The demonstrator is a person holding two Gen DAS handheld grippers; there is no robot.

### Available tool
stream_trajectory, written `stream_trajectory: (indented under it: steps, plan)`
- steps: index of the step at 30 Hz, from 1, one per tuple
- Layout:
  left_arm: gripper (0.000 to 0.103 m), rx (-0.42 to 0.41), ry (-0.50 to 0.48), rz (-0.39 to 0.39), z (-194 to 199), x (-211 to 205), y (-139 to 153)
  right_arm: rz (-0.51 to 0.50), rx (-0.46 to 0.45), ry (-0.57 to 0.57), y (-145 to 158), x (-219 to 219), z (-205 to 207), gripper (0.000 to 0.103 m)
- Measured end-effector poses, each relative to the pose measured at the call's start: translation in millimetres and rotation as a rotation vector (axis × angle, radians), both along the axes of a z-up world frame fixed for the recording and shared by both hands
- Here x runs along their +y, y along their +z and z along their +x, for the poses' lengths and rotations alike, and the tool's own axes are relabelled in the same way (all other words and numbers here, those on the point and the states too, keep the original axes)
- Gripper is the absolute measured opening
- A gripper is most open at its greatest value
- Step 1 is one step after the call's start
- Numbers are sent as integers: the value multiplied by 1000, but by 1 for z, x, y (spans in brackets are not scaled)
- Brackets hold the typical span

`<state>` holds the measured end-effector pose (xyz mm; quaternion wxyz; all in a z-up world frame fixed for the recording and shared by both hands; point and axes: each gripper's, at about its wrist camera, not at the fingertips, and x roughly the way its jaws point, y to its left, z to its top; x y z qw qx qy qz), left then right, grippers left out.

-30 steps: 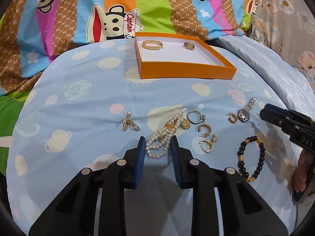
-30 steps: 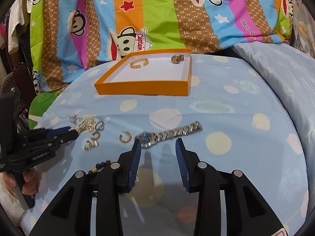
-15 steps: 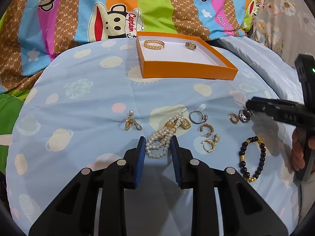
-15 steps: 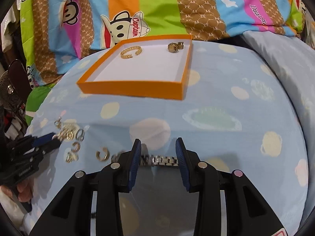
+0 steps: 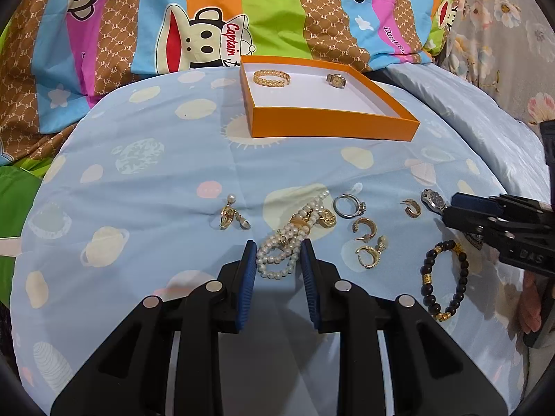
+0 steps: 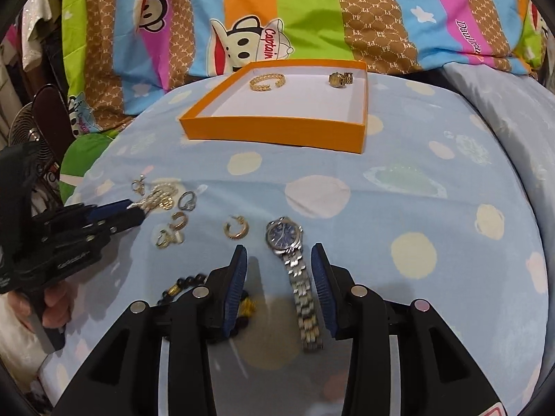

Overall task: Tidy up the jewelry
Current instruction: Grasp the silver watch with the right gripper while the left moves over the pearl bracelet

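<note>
An orange tray (image 5: pixel 333 128) (image 6: pixel 277 135) at the back holds a gold bracelet (image 5: pixel 271 77) and a small gold watch (image 5: pixel 336 80). Loose jewelry lies on the blue cloth. My left gripper (image 5: pixel 278 256) is open, with the end of a pearl bracelet (image 5: pixel 284 246) between its fingertips. My right gripper (image 6: pixel 279 260) is open around the band of a silver watch with a blue face (image 6: pixel 293 263); it shows at the right of the left wrist view (image 5: pixel 451 209). A black bead bracelet (image 5: pixel 444 277) lies below it.
A silver ring (image 5: pixel 348 204), several gold hoop earrings (image 5: pixel 364 228) and a pearl drop earring (image 5: pixel 230 213) lie between the grippers. A colourful striped quilt (image 5: pixel 277 10) rises behind the tray. The blue cloth drops off at the sides.
My right gripper drew back and turned, and the silver watch now lies lengthwise between its fingers. My left gripper has hardly moved.
</note>
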<state>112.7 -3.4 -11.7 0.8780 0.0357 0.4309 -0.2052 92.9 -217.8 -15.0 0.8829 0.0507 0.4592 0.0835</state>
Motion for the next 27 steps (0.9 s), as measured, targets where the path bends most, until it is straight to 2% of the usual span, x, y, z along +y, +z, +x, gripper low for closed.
stream_trajectory:
  steps: [5,7,8,9,13,17,19,25,27]
  plan:
    - [25,-1,0,4,0,0,0,-10,-16,-3,-3,1,3,38]
    - [25,-1,0,3,0,0,0,-30,-27,-15,-3,2,2,31]
    - [25,0,0,2,0,0,0,-35,-31,-17,-3,2,1,23]
    - [25,0,0,2,0,0,0,-34,-32,-19,-4,2,1,21]
    - [26,-3,4,-6,1,0,0,-21,-37,-27,-4,0,0,20]
    - [35,-3,5,-27,5,-3,0,-11,-38,-35,-4,-1,0,20]
    - [36,-1,-5,-30,9,-7,0,-2,-39,-38,-4,-2,0,19]
    - [35,6,-15,-34,14,-13,-1,9,-42,-47,-4,-3,0,17]
    - [28,8,-31,-43,13,-13,-1,10,-44,-49,-4,-3,0,17]
